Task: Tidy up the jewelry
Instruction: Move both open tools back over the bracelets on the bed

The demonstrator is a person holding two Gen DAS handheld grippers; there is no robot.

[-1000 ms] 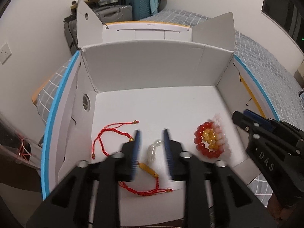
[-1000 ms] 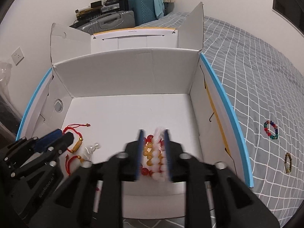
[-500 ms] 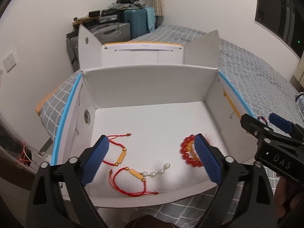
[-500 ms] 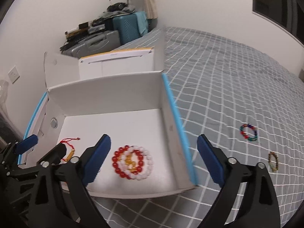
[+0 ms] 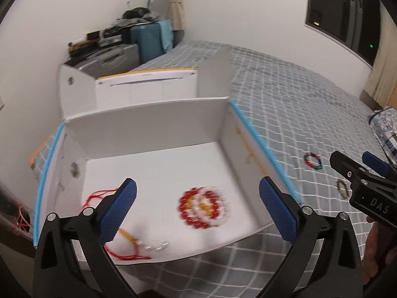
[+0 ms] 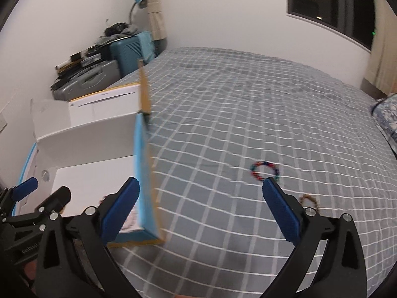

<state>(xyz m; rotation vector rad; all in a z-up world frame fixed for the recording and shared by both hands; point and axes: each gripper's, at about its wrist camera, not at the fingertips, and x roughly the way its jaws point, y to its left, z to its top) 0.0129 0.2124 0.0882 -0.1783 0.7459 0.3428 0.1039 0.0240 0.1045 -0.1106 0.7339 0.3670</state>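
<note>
A: Bracelets [image 5: 204, 207] of red, amber and white beads lie nested in rings on the floor of the white cardboard box [image 5: 153, 126], blurred. A red cord bracelet [image 5: 116, 248] with a gold tube and some pearly beads sits at the box's near left corner.

B: Only the left wrist view shows those. The right wrist view sees the box's blue-edged side wall [image 6: 141, 173] edge-on, and the grey checked bed [image 6: 248, 114].

A: Both views catch a multicoloured bead bracelet [image 6: 265, 170] and a brownish one [image 6: 308, 200] lying on the bed, well apart from the box.

B: Left gripper [image 5: 197, 209] has just been opening and stands wide, nothing between its jaws. Right gripper [image 6: 201, 211] likewise, wide and empty, above the bed beside the box.
</note>
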